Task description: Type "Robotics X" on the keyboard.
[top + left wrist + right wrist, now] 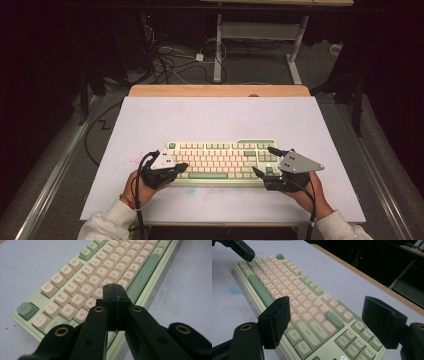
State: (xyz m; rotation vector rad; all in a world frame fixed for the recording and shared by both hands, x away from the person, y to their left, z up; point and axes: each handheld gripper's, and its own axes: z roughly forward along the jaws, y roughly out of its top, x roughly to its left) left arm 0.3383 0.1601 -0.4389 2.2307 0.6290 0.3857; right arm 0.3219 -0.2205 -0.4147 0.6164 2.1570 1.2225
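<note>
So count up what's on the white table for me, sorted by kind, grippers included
Keyboards: 1, the pale green keyboard with cream keys
Hand-held black two-jaw grippers: 2, the left gripper, jaws shut over the keys, and the right gripper, jaws open around the keyboard's end
Total: 3

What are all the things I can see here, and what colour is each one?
keyboard: 1, pale green case with cream and green keys, near the front middle of the board
board: 1, pale lilac-white, covers the table top
table: 1, light wood, its far edge shows behind the board
cables: several, black and white, on the floor beyond the table
frame: 1, white metal legs, on the floor at the back
left gripper: 1, black, jaws shut, over the keyboard's left end
right gripper: 1, black, jaws open, over the keyboard's right end
hands: 2, each holding a gripper
sleeves: 2, white, at the bottom edge
</note>
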